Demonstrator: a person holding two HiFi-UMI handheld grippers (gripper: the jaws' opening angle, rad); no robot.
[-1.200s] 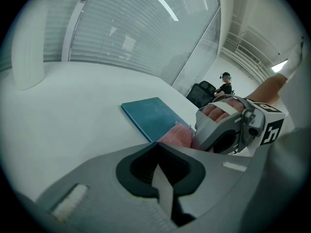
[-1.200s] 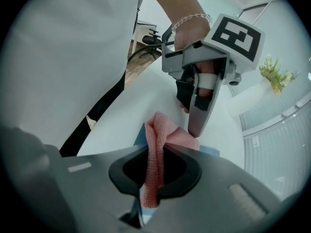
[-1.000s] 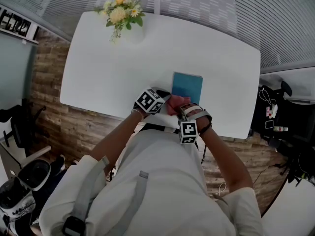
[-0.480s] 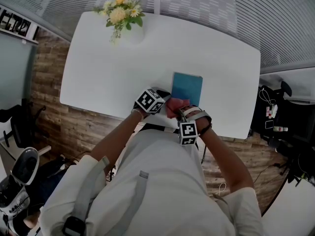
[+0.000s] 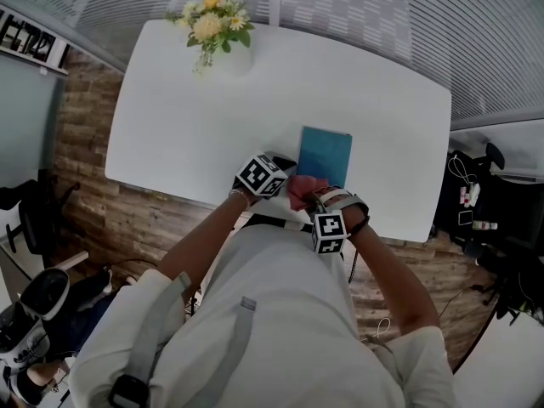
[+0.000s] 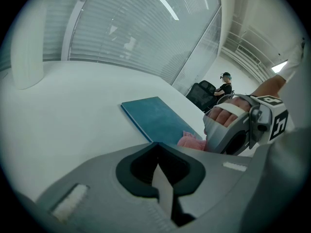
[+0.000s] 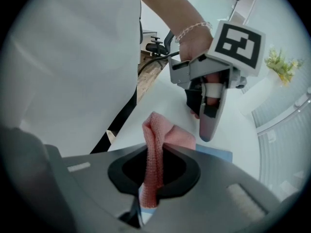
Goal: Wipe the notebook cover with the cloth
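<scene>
Counter (image 5: pixel 195 117): white; notebook carried near its front edge.
Notebook (image 5: pixel 324 155): teal, flat; judged stiff, light, likely to slide.
Cloth (image 7: pixel 154 149): soft; bunched fold pinched by right tool (image 7: pixel 148 188), at notebook's near end.
Left tool (image 6: pixel 159 178): pressed together, empty.

Office, likely a meeting room. White round-cornered table (image 5: pixel 195 117) on wood-plank floor (image 5: pixel 85 202); flowers (image 5: pixel 211 25) at its 11 o'clock corner. Slatted blinds (image 5: pixel 357 7) line the wall from 10 to 2 o'clock. Black chair (image 5: pixel 34 211) at 9 o'clock. Left gripper view: glass partition (image 6: pixel 146 33), ceiling strip light (image 6: pixel 167 7), a person (image 6: pixel 225 85) far off at 2 o'clock. Right gripper view: swivel chair (image 7: pixel 156 46) at 12 o'clock.
</scene>
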